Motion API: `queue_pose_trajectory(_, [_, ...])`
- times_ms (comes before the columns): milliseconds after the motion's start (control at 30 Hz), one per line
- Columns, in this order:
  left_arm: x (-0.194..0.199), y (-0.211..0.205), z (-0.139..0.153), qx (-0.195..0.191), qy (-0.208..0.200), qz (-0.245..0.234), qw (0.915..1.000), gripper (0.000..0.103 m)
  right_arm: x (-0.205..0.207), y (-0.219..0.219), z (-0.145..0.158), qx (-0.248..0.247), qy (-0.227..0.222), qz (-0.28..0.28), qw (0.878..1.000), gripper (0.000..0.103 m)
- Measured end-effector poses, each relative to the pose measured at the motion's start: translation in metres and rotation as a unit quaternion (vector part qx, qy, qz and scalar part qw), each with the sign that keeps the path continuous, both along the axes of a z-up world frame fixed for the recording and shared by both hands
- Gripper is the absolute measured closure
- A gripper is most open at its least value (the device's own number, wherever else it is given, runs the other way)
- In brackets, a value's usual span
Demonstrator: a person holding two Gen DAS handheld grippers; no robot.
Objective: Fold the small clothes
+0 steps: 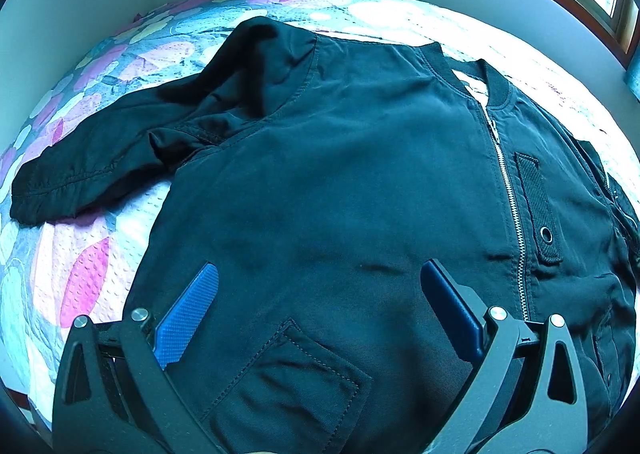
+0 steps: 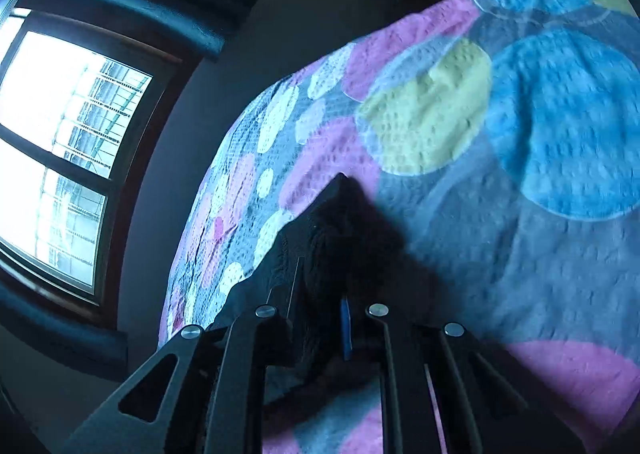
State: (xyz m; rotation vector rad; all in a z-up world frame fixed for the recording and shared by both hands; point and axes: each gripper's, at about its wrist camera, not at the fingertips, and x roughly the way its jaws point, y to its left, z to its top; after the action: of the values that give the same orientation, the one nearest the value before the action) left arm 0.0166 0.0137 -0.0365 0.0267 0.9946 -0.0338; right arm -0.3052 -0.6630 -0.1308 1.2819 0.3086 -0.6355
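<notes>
The jacket (image 1: pixel 340 181) lay directly ahead of the wide-open, empty left hand-held gripper (image 1: pixel 320 286), collar farthest; the right hand-held gripper (image 2: pixel 320 242) pinched dark fabric.

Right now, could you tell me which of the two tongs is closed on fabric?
The right tongs: their jaws are pinched together on a fold of the dark zip-up bomber jacket. The left tongs are spread wide open above the jacket's front, holding nothing.

Left wrist: high over jacket (image 1: pixel 340 181); right: close, perhaps sleeve.
</notes>
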Motion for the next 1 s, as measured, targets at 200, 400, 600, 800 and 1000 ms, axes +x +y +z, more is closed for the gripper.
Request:
queue_pose_trajectory(200, [0.004,0.005,-0.001,-0.008,0.007,0.003,0.9999,0.002,-0.003,0.010,0.007,-0.011,-0.009,-0.010,1.000,0.090])
queue_pose_trajectory(400, [0.005,0.009,0.005,-0.004,-0.005,0.003,1.0000,0.002,0.012,0.031,0.075,-0.072,-0.047,0.013,0.996,0.089])
queue_pose_trajectory(600, [0.004,0.024,0.011,-0.007,-0.013,0.002,0.9999,0.002,0.048,0.087,0.172,-0.174,-0.094,0.087,0.976,0.089])
queue_pose_trajectory(800, [-0.001,0.051,0.014,-0.007,-0.020,0.013,0.9997,0.002,0.107,0.167,0.244,-0.236,-0.142,0.201,0.940,0.089])
queue_pose_trajectory(1000, [-0.007,0.080,0.014,-0.009,-0.026,0.032,0.9991,0.002,0.166,0.254,0.261,-0.258,-0.154,0.310,0.902,0.089])
